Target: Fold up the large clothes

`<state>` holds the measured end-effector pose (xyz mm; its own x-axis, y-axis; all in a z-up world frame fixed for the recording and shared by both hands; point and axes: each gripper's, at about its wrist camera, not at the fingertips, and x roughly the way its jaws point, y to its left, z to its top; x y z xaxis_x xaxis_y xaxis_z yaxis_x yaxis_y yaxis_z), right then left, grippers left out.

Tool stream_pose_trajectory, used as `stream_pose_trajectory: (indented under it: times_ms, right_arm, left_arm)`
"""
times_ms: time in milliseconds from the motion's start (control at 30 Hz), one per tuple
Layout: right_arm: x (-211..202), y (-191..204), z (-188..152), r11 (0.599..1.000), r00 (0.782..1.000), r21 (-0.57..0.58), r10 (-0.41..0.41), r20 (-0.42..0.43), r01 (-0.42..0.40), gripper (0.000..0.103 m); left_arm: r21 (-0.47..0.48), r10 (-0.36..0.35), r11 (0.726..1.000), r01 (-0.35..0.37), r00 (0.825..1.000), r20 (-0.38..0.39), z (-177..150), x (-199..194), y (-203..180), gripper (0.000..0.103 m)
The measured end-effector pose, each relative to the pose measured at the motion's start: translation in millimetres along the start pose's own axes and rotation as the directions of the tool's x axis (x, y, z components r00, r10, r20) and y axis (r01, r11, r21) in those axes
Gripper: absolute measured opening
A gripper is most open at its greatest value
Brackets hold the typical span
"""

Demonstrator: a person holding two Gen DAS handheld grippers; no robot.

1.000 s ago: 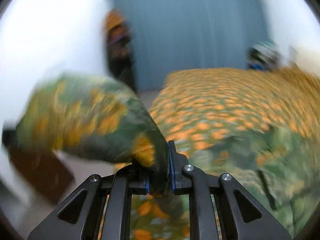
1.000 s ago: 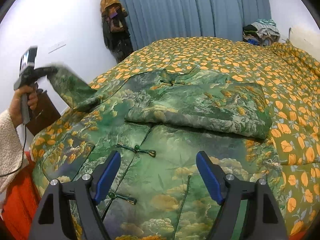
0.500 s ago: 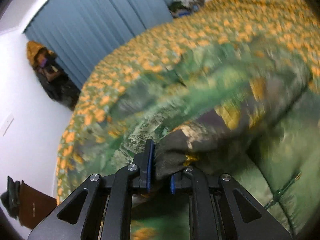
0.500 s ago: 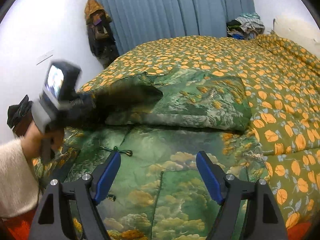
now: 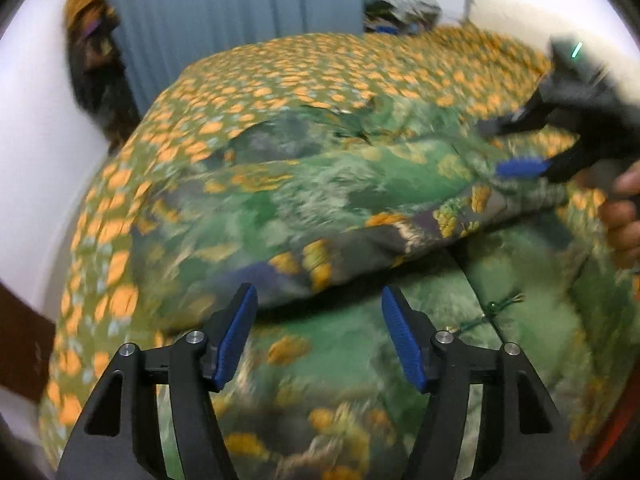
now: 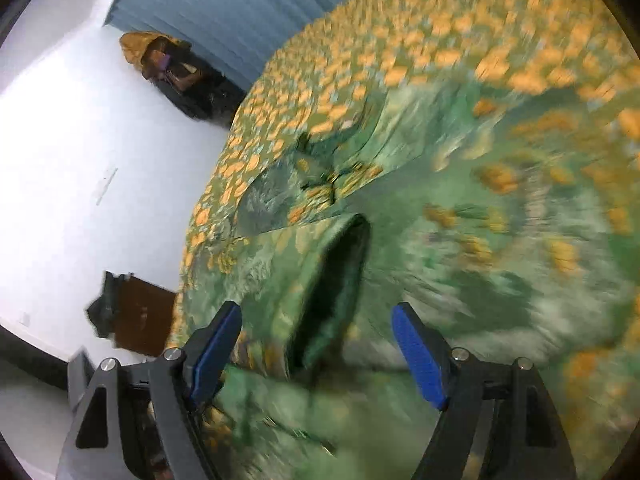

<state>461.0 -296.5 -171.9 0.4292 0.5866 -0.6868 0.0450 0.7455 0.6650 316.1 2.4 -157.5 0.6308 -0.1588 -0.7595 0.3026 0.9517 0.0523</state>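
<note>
Padded green jacket (image 5: 352, 200) spread on the bed, front up, its sleeves folded across the chest. The sleeve cuff (image 6: 332, 280) gapes dark just ahead of the right gripper (image 6: 316, 344), whose jaws stand wide and hold nothing. The left gripper (image 5: 316, 332), jaws likewise wide and empty, hangs just short of the folded sleeve's lower edge.

Risk, as a judgement: the thick, springy padding may let the loose sleeve slide back off the chest; a jaw could also catch a knotted cord fastening (image 5: 496, 312) below the sleeve on the jacket front.

Fabric: brocade-like weave, landscape pattern in green and gold, puffy, rounded folds. Beneath the jacket, a leaf-print bedspread (image 5: 320, 72), olive and orange; behind it, a pleated blue curtain (image 5: 240, 4).
</note>
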Motion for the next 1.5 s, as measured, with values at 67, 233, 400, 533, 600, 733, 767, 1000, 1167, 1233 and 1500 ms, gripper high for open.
stream_pose_trajectory:
  times_ms: [67, 233, 400, 533, 600, 733, 767, 1000, 1167, 1233, 1500]
  right_arm:
    - [25.8, -1.0, 3.8, 0.999, 0.998, 0.034, 0.012, -0.054, -0.01, 0.079]
    - [67.8, 11.8, 7.8, 0.999, 0.99, 0.019, -0.043, -0.137, 0.046, 0.013]
    - [43.1, 62.5, 50.1, 0.98, 0.996, -0.183, -0.071, 0.047, 0.078, 0.012]
    - [45.8, 67.2, 68.6, 0.959, 0.988, -0.242, -0.126, 0.091, 0.144, 0.012]
    - [64.0, 53.0, 63.3, 0.951, 0.98, -0.238, -0.185, 0.065, 0.196, 0.012]
    - [92.4, 24.9, 43.8, 0.93, 0.962, -0.25, -0.273, 0.021, 0.269, 0.017]
    - [89.3, 23.1, 43.4, 0.929, 0.962, -0.253, -0.273, 0.026, 0.27, 0.023]
    - [40.7, 55.9, 30.4, 0.844, 0.935, -0.402, -0.308, 0.179, 0.355, 0.043]
    - [41.6, 90.0, 19.1, 0.782, 0.964, -0.563, -0.214, 0.159, 0.267, 0.043]
    - [70.5, 85.2, 13.9, 0.78, 0.968, -0.58, -0.242, 0.07, 0.236, 0.043]
    - [107.8, 46.5, 11.0, 0.838, 0.964, -0.498, -0.266, -0.018, 0.222, 0.04]
  left_arm:
    - [-0.064, -0.001, 0.998, 0.002, 1.0, 0.011, -11.4, -9.4, 15.1, 0.07]
    - [-0.16, 0.002, 0.987, -0.003, 1.0, -0.005, -26.1, -5.8, 36.9, 0.07]
    - [-0.247, -0.005, 0.969, 0.005, 1.0, 0.001, -32.6, -6.1, 55.0, 0.07]
    - [-0.258, -0.001, 0.966, -0.001, 1.0, -0.008, -31.6, 0.9, 59.1, 0.07]
    - [-0.259, 0.005, 0.966, -0.008, 1.0, -0.015, -32.2, 3.9, 60.5, 0.07]
    - [-0.264, -0.005, 0.964, -0.008, 0.999, -0.048, -30.8, 14.4, 65.6, 0.071]
    - [-0.262, -0.009, 0.965, -0.007, 0.998, -0.059, -28.7, 16.6, 66.2, 0.071]
    - [-0.271, -0.036, 0.962, 0.036, 0.999, 0.005, 21.0, 12.5, 84.4, 0.084]
    - [-0.273, -0.071, 0.96, 0.068, 0.997, -0.001, 55.3, 55.4, 92.0, 0.082]
    - [-0.256, -0.096, 0.964, 0.076, 0.993, -0.066, 55.7, 83.6, 89.6, 0.073]
    - [-0.212, -0.108, 0.975, 0.061, 0.969, -0.22, 35.1, 134.2, 83.7, 0.069]
